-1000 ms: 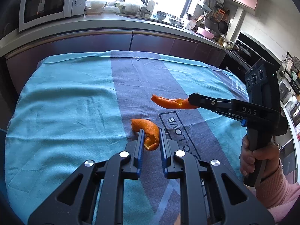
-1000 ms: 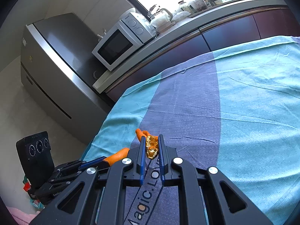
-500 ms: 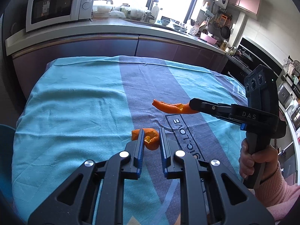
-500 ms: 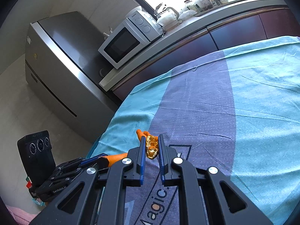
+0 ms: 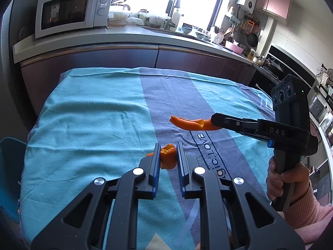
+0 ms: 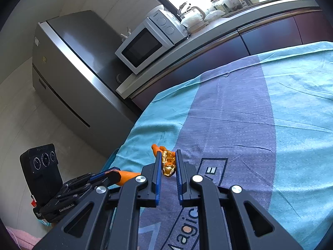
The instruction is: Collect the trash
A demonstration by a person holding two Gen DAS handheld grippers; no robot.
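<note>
While two hand-held grippers (image 5: 168,156) (image 6: 168,164) clamp, two orange peels (image 5: 167,158) (image 5: 188,123).

Both hand-held grippers raised from the cloth (image 5: 93,112); left peel (image 5: 167,158) now sits deeper between the pads.

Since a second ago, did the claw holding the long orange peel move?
Yes. The right claw with its orange peel went up and back, away from the microwave, so more tablecloth shows beyond it.

black tongs (image 5: 168,156) with blue pads, silver screws; pink sleeve (image 5: 308,212) at the wrist.
</note>
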